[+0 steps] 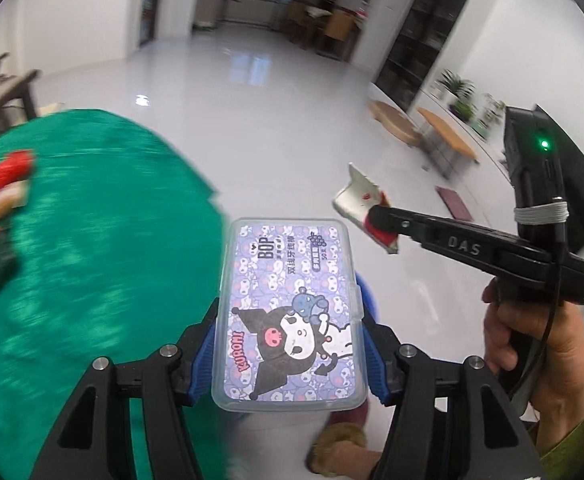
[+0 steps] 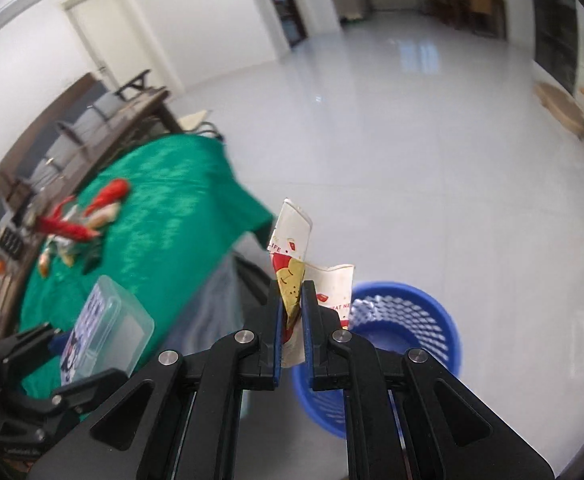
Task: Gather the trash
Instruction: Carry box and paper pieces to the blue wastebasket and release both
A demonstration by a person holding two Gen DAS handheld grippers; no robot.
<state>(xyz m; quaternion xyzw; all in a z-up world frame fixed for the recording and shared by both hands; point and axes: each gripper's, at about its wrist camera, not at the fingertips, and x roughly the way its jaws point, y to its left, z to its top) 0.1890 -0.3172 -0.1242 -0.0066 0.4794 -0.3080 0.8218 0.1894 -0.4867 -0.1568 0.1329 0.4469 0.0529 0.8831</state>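
Beyond the green-clothed table's edge (image 2: 251, 204), bare glossy floor (image 2: 412, 160) stretches far. Only the right wrist view shows the blue mesh plastic wastebasket (image 2: 432, 320) (near right). The right gripper (image 2: 292, 300) pinches a crumpled paper wrapper (image 2: 292, 240) just left of it; the left gripper (image 1: 289, 320) clamps a clear plastic cartoon-printed box (image 1: 289, 312).

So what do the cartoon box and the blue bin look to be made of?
Cartoon box: clear, slightly frosted hard plastic; printed card shows through, moulded clasp on its edge. Blue bin: glossy moulded plastic, probably, with perforated lattice walls.
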